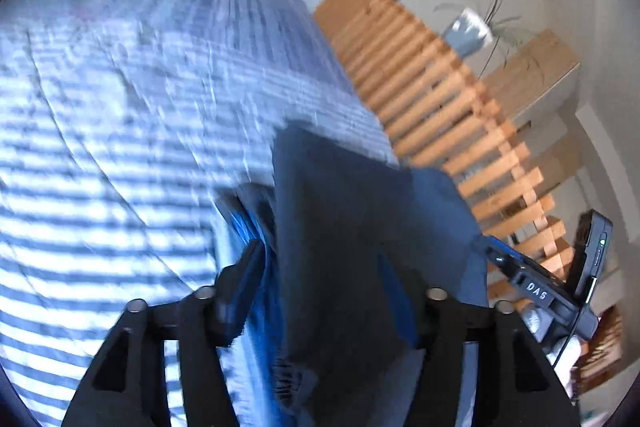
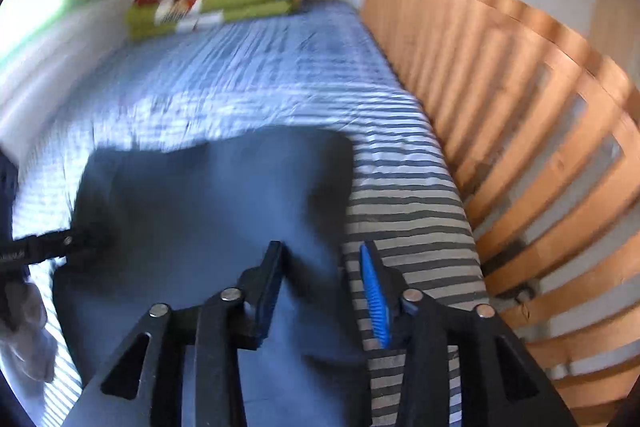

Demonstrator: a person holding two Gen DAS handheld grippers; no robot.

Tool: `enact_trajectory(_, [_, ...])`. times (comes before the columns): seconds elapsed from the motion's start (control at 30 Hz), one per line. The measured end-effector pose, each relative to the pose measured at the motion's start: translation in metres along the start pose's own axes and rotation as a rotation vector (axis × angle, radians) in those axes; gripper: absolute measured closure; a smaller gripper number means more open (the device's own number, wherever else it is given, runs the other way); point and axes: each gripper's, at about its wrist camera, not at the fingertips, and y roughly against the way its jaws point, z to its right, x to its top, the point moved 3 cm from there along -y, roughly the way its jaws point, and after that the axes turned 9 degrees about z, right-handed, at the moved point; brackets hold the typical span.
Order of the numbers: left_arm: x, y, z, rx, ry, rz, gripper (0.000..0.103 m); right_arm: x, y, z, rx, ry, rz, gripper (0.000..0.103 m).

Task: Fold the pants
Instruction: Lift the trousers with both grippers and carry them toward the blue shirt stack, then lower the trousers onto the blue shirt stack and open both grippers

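The left gripper (image 1: 336, 291) has dark blue fabric pants (image 1: 360, 211) draped over its fingers, grip unclear, while the right gripper (image 2: 320, 291) hangs with fingers parted and empty over the striped bed (image 2: 404, 195).

A bed (image 2: 280, 75) with a blue-and-white striped cover (image 1: 100, 147) carried everything. Dark blue pants (image 2: 208, 195) lay spread on its near part. At the far end, against the wall, sat a stack of folded green and red-and-white blankets (image 2: 216, 5).

Cloth, wood, plastic before you.
Your pants (image 2: 208, 195) are matt dark cloth; bedsheet (image 2: 400, 227) striped woven cotton; slatted rail (image 2: 520, 99) smooth varnished wood.
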Motion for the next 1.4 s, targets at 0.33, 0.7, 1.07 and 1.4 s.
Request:
enact_trajectory(0.33, [-0.002,-0.001,0.051,-0.056,-0.139,0.000,0.048,0.001,0.023,-0.051,0.079,0.118,0.116,0.066])
enact_trajectory(0.7, [0.007,-0.072,0.035,0.088,-0.200,-0.071,0.058,-0.020,-0.045,-0.023,-0.083,0.138,0.018,0.058])
enact_trajectory(1.07, [-0.068,0.036,0.020,0.021,-0.217,-0.141,0.057,-0.060,0.047,-0.018,0.063,0.120,0.046,0.058])
enact_trajectory(1.4, [-0.165,0.107,-0.009,0.124,-0.229,-0.307,0.056,-0.149,0.080,0.002,-0.065,0.133,-0.156,0.058])
